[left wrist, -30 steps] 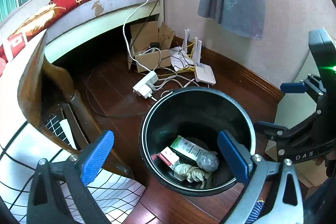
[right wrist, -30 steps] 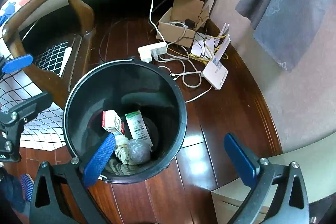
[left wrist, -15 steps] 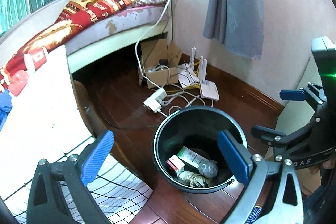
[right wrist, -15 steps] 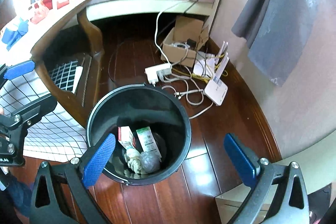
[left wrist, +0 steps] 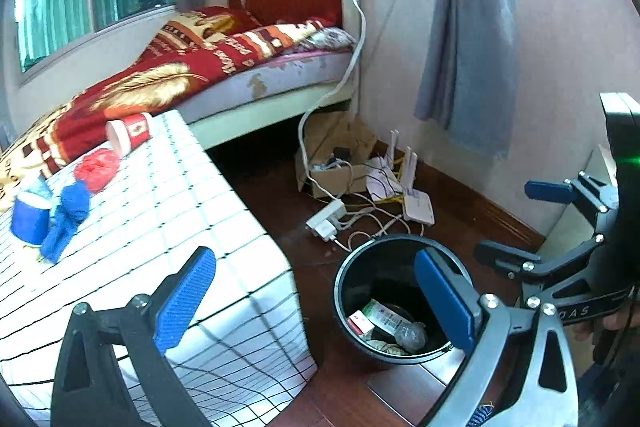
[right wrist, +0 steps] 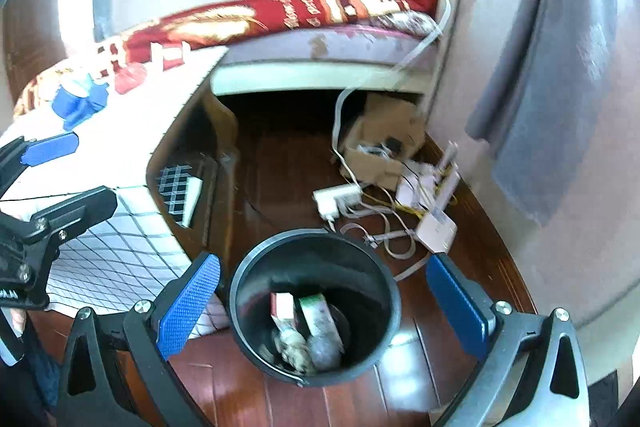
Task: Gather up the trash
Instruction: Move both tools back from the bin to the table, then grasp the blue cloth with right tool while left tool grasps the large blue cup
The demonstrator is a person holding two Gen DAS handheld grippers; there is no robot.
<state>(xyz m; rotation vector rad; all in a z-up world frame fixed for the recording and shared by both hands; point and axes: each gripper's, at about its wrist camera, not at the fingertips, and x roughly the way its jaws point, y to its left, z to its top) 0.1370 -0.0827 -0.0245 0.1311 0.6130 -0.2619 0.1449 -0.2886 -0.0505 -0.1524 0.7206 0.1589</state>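
Left tool [left wrist: 316, 295] spread wide, nothing between its blue pads, low centre of the left wrist view. Right tool [right wrist: 324, 307] also spread and empty, framing the bin [right wrist: 315, 311] at lower centre of the right wrist view. Bin is black, round, upright on the wood floor [right wrist: 280, 167], just beside the worktop [left wrist: 152, 211] edge. Inside the bin: two small cartons [right wrist: 316, 311] and crumpled wads [right wrist: 296, 345]. Worktop has a white grid cloth, left half of the left view. On it, at far left: red cup [left wrist: 130, 135] lying on its side, red wad [left wrist: 97, 169], blue cloth [left wrist: 66, 217], blue cup [left wrist: 29, 223]. Bed [left wrist: 224, 67] behind, upper centre. Cardboard box [left wrist: 334, 163], power strip [left wrist: 326, 219] and router [left wrist: 416, 203] on the floor by the wall.
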